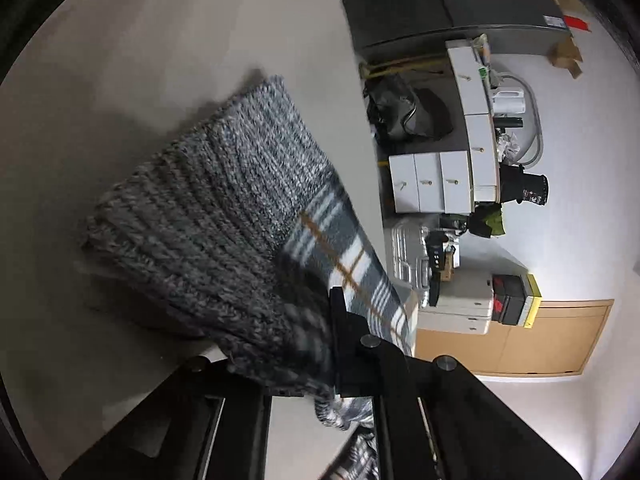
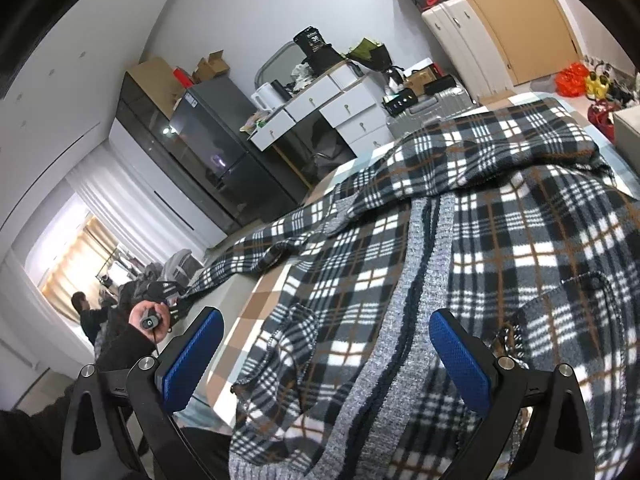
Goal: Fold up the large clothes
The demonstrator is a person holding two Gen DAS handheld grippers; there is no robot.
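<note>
A black, white and brown plaid jacket point(image 2: 520, 240) with a grey knit front band point(image 2: 404, 320) lies spread on a bed. My right gripper point(image 2: 325, 314) hovers open just above it, its blue pads point(image 2: 460, 356) either side of the band and touching nothing. One sleeve stretches off the bed's left edge to a hand point(image 2: 150, 322) holding the left gripper. In the left wrist view my left gripper point(image 1: 308, 364) is shut on that sleeve's end. The grey ribbed cuff point(image 1: 208, 208) sticks out past the jaws, with plaid sleeve cloth point(image 1: 352, 264) beside it. The left finger is hidden under the knit.
The bed has a tan and white checked sheet point(image 2: 248, 320). Beyond it stand a dark cabinet point(image 2: 208, 140), a white desk with drawers point(image 2: 320, 108), a silver suitcase point(image 2: 436, 104) and a brown wardrobe door point(image 2: 520, 20). A person point(image 2: 86, 312) stands far off at the left.
</note>
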